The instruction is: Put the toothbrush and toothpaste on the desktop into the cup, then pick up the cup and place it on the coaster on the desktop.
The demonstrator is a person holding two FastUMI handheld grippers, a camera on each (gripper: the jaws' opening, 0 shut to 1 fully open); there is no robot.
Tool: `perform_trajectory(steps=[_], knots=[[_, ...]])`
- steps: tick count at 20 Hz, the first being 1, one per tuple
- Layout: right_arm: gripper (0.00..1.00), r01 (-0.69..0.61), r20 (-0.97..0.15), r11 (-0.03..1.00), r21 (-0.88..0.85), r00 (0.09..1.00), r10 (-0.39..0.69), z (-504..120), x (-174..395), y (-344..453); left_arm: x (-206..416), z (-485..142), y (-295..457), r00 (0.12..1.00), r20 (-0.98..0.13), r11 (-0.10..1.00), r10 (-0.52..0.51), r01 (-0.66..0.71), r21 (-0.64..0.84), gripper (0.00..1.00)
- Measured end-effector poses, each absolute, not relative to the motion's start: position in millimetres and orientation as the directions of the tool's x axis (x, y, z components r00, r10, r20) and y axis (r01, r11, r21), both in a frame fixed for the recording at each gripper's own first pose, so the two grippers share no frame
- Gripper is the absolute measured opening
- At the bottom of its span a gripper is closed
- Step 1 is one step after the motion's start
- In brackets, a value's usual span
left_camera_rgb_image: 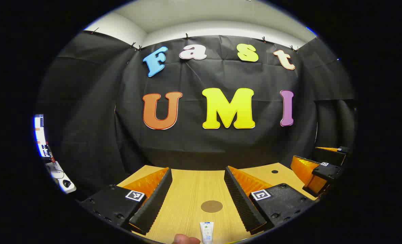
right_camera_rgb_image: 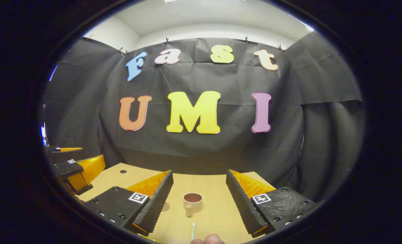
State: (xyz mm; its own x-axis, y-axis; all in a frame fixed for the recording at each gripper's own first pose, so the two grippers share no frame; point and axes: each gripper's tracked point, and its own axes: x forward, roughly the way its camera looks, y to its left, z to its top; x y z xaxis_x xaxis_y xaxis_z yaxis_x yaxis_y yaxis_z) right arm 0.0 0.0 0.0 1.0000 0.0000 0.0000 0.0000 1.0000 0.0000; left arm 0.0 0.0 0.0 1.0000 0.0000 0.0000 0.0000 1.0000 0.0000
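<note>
While both hand-held grippers hang above the wooden table (left_camera_rgb_image: 187, 189), each stands with its two fingers spread wide and nothing between them.

In the left gripper view, the left hand-held gripper (left_camera_rgb_image: 198, 200) looks down the table toward the black cloth wall. A round brown coaster (left_camera_rgb_image: 211, 206) lies flat on the wood in the gap between its fingers, a little toward the finger on the right side of that view. Nearer than the coaster, at the bottom edge, a white toothpaste tube (left_camera_rgb_image: 206, 232) lies flat, pointing along the fingers, apart from the coaster. Just beside the tube, a fingertip (left_camera_rgb_image: 185, 240) of the person shows at the very edge. Farther off on the right side of that view sits the other hand-held gripper, also spread apart.

In the right gripper view, the right hand-held gripper (right_camera_rgb_image: 197, 200) frames a pale cup (right_camera_rgb_image: 192, 202) with a dark inside, standing upright on the table between its fingers and touching neither. The cup's handle faces the camera. Nearer than the cup, a white toothbrush (right_camera_rgb_image: 193, 232) lies on the wood, apart from the cup, and a fingertip (right_camera_rgb_image: 209, 240) sits just beside it at the bottom edge. The left hand-held gripper (right_camera_rgb_image: 74, 169) shows well off on the left side of that view.
</note>
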Motion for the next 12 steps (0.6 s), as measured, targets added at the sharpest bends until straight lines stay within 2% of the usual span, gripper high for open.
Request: perform_trajectory(steps=[6, 8, 12], knots=[[0.98, 0.013, -0.002, 1.0, -0.002, 1.0, -0.013, 0, 3, -17, 6, 2, -15, 1.0, 0.001, 1.0, -0.014, 0.014, -0.001, 0.98], [0.92, 0.015, -0.001, 1.0, -0.005, 1.0, -0.015, 1, 3, -20, 7, 1, -18, 1.0, -0.003, 1.0, -0.02, 0.02, -0.003, 0.98], [0.96, 0.018, -0.009, 1.0, -0.006, 1.0, -0.018, -2, 2, -23, 7, -1, -23, 1.0, -0.01, 1.0, -0.029, 0.029, 0.003, 0.98]])
